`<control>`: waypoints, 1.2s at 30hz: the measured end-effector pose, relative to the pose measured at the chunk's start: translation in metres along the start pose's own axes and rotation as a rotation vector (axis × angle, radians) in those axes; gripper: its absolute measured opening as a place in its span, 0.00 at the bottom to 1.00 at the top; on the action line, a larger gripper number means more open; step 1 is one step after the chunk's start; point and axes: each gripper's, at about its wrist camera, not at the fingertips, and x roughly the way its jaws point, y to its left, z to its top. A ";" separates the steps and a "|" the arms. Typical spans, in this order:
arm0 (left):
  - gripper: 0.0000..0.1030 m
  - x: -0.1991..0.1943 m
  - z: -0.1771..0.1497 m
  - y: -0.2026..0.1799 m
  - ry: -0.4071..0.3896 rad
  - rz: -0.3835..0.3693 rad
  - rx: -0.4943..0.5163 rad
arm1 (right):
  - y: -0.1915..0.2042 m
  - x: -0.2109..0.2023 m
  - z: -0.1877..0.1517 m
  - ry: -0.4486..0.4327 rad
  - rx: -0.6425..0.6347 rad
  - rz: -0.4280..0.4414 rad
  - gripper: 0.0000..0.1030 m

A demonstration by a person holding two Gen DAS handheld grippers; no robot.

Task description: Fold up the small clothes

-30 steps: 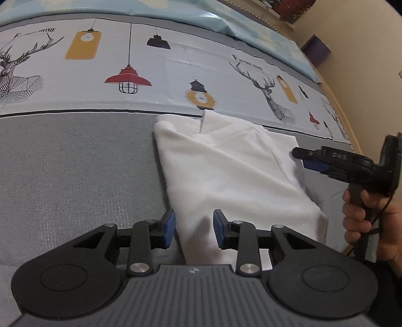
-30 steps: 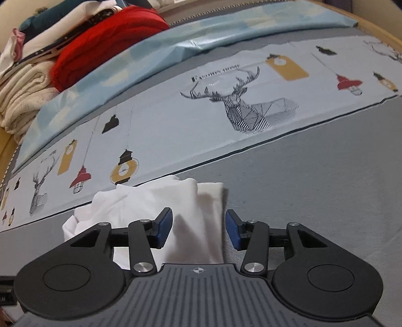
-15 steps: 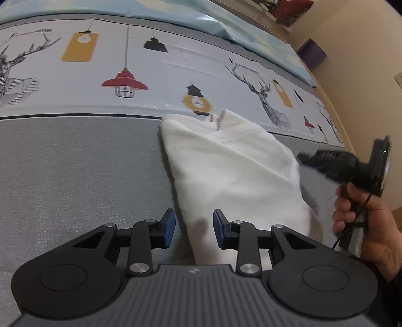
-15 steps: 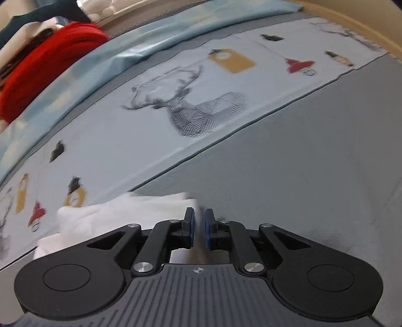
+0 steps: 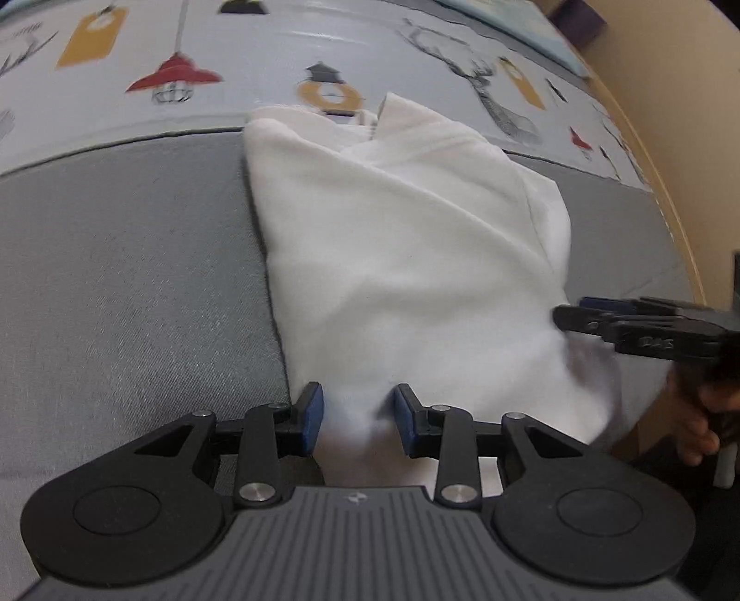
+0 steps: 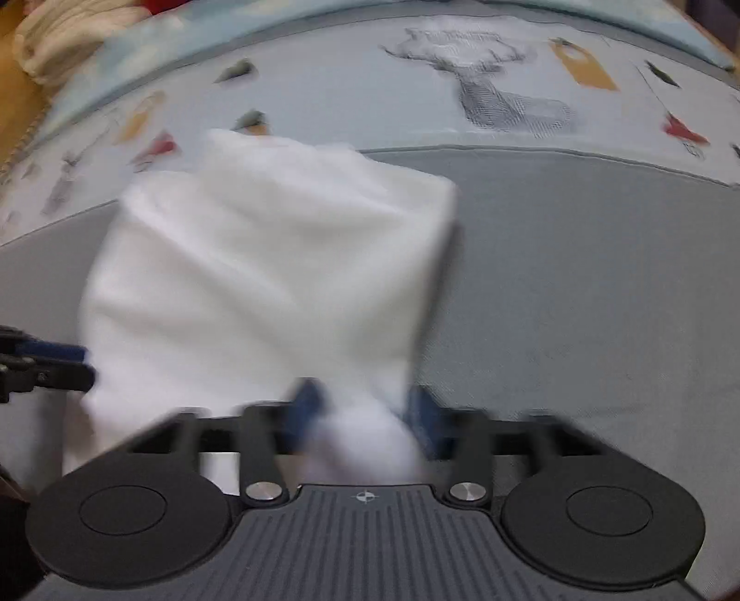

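A white garment lies folded on the grey bed cover, its far end reaching the printed band. My left gripper hangs over the near left corner. Its jaws are opening, with white cloth between the blue pads. The right gripper comes in from the right at the garment's near right edge, held by a hand. In the blurred right wrist view the right gripper has its jaws opening wide with the garment bunched between them. The left gripper shows at the left edge.
A pale printed band with lamps and deer runs across the bed beyond the garment. A wooden bed edge curves along the right. A cream pile of clothes sits far left. Grey cover stretches to both sides of the garment.
Both grippers have come down and in toward the garment's near edge. The right gripper was shut half a second ago and now stands wide, with cloth between its fingers.
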 end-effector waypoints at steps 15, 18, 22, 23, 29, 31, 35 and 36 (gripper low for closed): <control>0.66 0.015 0.033 0.029 -0.074 -0.041 -0.341 | -0.023 0.014 0.018 0.002 0.250 0.115 0.74; 0.68 0.025 0.040 0.030 -0.071 -0.039 -0.356 | -0.021 0.019 0.022 0.011 0.254 0.125 0.74; 0.69 0.033 0.052 0.021 -0.091 -0.011 -0.331 | -0.024 0.025 0.026 0.014 0.330 0.163 0.71; 0.67 0.034 0.055 0.020 -0.107 -0.001 -0.329 | -0.024 0.025 0.028 0.010 0.344 0.169 0.64; 0.35 0.016 0.066 0.007 -0.235 0.021 -0.223 | -0.014 0.021 0.038 -0.086 0.345 0.191 0.21; 0.36 0.000 0.070 0.003 -0.332 0.030 -0.201 | -0.012 0.011 0.043 -0.179 0.349 0.194 0.17; 0.53 -0.031 0.072 0.010 -0.524 0.073 -0.245 | 0.000 -0.019 0.052 -0.419 0.292 0.185 0.33; 0.58 -0.032 0.073 0.015 -0.519 0.084 -0.266 | 0.001 -0.022 0.052 -0.439 0.298 0.145 0.42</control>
